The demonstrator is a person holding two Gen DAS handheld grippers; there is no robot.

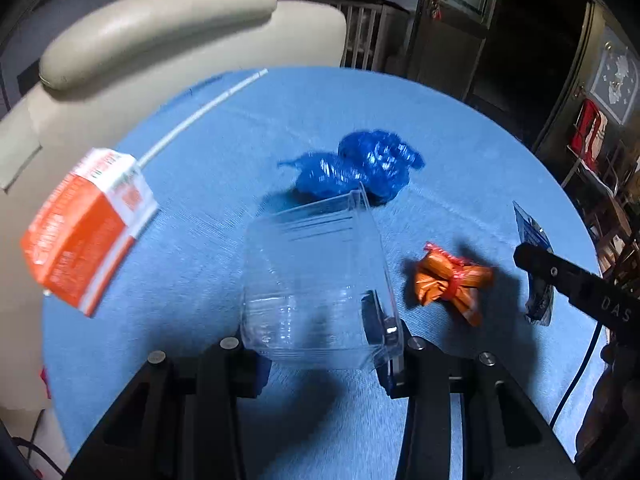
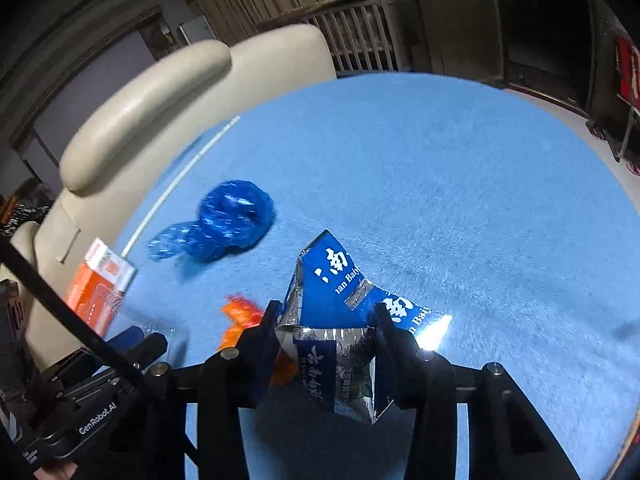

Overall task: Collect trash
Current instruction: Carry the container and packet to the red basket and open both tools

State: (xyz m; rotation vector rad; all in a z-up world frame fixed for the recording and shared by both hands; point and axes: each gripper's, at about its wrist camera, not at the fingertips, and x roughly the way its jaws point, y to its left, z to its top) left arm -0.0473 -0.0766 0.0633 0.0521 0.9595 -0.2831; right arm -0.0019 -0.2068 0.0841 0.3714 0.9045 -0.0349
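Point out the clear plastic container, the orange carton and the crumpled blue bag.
clear plastic container (image 1: 316, 280), left wrist view, middle of its see-through wall
orange carton (image 1: 80, 236), left wrist view, its orange side face
crumpled blue bag (image 2: 236, 216), right wrist view, its rounded bulk

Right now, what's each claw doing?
Left claw: shut on the clear plastic container.
Right claw: shut on the blue foil packet.

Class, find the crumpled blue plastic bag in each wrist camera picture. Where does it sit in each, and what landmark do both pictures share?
Left wrist: blue plastic bag sits just above centre, behind the clear container.
Right wrist: blue plastic bag sits left of centre, above the foil packet.
Shared landmark: the orange carton, left of the bag in both.
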